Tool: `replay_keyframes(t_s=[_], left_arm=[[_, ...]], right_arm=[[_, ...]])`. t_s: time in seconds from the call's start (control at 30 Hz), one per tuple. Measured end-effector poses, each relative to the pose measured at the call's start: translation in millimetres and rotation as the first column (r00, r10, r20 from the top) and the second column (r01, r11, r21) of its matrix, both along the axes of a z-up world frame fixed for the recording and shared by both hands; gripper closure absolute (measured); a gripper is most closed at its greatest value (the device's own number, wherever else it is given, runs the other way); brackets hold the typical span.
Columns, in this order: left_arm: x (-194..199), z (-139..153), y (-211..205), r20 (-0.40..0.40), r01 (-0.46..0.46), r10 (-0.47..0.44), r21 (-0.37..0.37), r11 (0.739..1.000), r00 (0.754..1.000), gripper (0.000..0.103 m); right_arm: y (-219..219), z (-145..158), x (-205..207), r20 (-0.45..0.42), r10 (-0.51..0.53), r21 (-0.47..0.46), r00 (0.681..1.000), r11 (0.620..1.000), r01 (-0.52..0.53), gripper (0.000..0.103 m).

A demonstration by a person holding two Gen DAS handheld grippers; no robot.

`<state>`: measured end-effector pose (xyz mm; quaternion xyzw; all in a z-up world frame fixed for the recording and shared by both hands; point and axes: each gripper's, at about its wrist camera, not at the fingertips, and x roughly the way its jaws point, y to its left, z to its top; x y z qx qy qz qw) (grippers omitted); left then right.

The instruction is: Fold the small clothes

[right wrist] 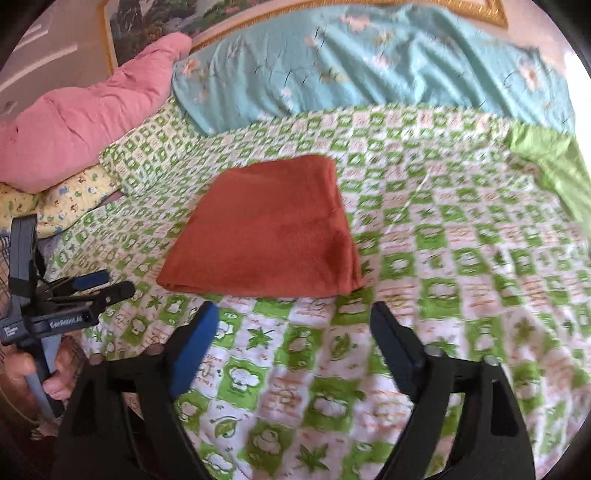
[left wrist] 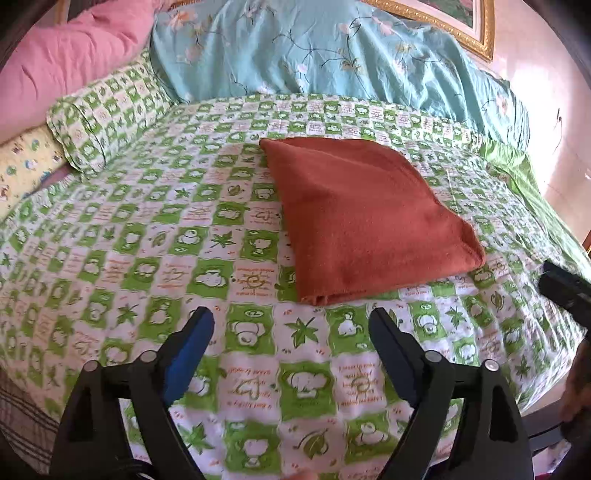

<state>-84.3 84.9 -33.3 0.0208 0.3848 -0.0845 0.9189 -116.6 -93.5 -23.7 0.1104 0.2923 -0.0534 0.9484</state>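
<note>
A rust-red cloth (left wrist: 365,221) lies folded into a rough square on the green-and-white patterned bedsheet (left wrist: 147,236). It also shows in the right wrist view (right wrist: 269,236). My left gripper (left wrist: 291,321) is open and empty, just short of the cloth's near edge. My right gripper (right wrist: 295,317) is open and empty, also just short of the near edge. The left gripper shows from the side at the left of the right wrist view (right wrist: 107,282), held in a hand. A dark part of the right gripper shows at the right edge of the left wrist view (left wrist: 565,288).
A teal floral quilt (left wrist: 332,48) lies bunched along the far side of the bed. A pink quilt (left wrist: 66,55), a green patterned pillow (left wrist: 107,114) and a yellow pillow (left wrist: 26,166) lie at the far left. A gold picture frame (left wrist: 465,29) hangs on the wall.
</note>
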Motion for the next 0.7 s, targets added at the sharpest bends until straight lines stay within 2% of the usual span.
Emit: replay_keyframes(t_s=[0.03, 0.2, 0.37, 0.7], left_arm=[[-1.4, 2.0, 0.1, 0.001, -0.005, 0.005, 0.005, 1.000, 1.000, 0.011], [-1.1, 9.7, 1.2, 0.011, -0.037, 0.037, 0.031, 0.999, 0.999, 0.003], [0.8, 13.2, -1.3, 0.007, -0.051, 0.051, 0.054, 0.997, 0.999, 0.002], [14.6, 2.1, 0.8, -0.032, -0.088, 0.092, 0.109, 0.990, 0.995, 0.002]], right_arm=[[1.4, 3.2, -3.0, 0.008, -0.010, -0.008, 1.000, 1.000, 0.010, 0.000], [-1.4, 11.6, 0.1, -0.012, 0.036, 0.018, 0.999, 0.999, -0.035, 0.000], [9.4, 17.4, 6.3, -0.004, 0.067, -0.011, 0.998, 0.998, -0.067, 0.000], [21.1, 3.6, 20.1, -0.091, 0.095, -0.029, 0.991, 0.995, -0.098, 0.000]])
